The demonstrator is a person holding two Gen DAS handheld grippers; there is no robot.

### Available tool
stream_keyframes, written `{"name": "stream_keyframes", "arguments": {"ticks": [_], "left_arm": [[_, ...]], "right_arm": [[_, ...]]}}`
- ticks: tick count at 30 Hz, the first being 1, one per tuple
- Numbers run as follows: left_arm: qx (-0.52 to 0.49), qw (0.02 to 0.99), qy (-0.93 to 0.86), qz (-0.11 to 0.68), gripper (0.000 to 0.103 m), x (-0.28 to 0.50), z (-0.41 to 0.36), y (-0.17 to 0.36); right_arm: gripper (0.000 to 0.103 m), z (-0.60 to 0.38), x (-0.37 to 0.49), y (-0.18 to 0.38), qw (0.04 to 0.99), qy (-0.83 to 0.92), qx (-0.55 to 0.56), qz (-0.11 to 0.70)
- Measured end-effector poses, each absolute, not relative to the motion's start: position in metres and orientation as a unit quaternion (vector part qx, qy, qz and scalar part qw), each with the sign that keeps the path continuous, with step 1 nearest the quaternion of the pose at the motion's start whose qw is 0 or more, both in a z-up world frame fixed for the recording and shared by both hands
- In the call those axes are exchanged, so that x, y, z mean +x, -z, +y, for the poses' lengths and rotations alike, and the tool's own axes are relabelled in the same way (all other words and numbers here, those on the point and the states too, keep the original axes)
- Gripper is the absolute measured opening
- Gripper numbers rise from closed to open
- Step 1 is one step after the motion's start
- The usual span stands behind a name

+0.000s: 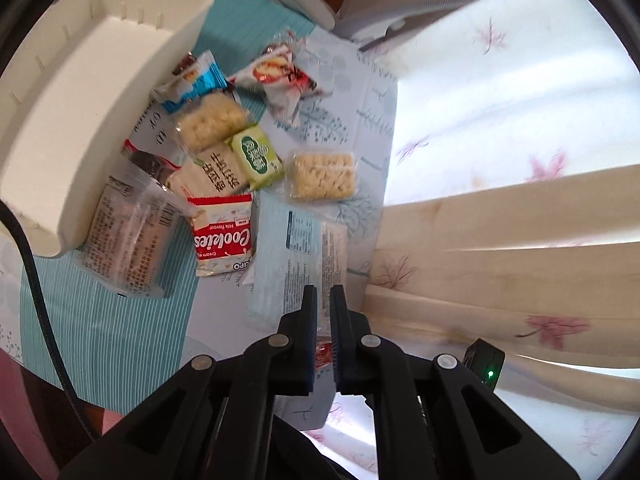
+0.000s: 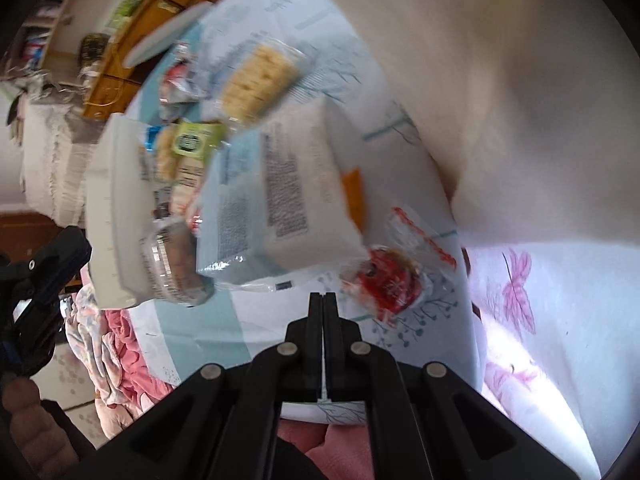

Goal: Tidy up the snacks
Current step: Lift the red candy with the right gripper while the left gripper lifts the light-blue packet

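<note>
In the left wrist view, the red-and-white cookie packet (image 1: pixel 222 236) carries the word "Cookies" in white script, upside down, with smaller lines "Milk Flavour", "Cream" and a small "NEW" tag. The cream packet (image 1: pixel 211 174) beside it bears large dark Chinese characters. The green packet (image 1: pixel 258 156) shows white Chinese characters inside an oval. The big pale-blue bag (image 1: pixel 296 256) has a nutrition table and blocks of fine print, too small to read. In the right wrist view all print is blurred.

Domestic setting, evidently a lived-in home: floral curtain (image 1: pixel 500 216), patterned cloth over the counter (image 1: pixel 120 320), wooden shelving (image 2: pixel 132 28) crowded with household items, rumpled pink bedding (image 2: pixel 120 344) nearby.
</note>
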State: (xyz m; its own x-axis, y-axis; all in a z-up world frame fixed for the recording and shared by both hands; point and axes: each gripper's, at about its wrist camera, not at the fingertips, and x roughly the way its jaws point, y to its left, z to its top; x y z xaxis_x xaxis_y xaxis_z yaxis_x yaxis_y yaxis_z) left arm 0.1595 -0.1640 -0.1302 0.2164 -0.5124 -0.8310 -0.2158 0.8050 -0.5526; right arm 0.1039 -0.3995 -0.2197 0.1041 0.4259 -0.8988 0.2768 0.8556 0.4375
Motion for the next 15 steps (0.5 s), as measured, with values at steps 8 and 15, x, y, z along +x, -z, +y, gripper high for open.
{"name": "stream_keyframes", "arguments": {"ticks": [8, 15], "left_arm": [[-0.307, 0.695, 0.090, 0.644, 0.012, 0.155, -0.154, 0.158], [-0.301, 0.663, 0.067, 0.682, 0.062, 0.155, -0.166, 0.196]], "right_arm": [[0.000, -0.402, 0.097, 0.208, 0.709, -0.051, 0.260, 0.653], [0.001, -0.416, 0.093, 0.221, 0.695, -0.004, 0.259, 0.670]]}}
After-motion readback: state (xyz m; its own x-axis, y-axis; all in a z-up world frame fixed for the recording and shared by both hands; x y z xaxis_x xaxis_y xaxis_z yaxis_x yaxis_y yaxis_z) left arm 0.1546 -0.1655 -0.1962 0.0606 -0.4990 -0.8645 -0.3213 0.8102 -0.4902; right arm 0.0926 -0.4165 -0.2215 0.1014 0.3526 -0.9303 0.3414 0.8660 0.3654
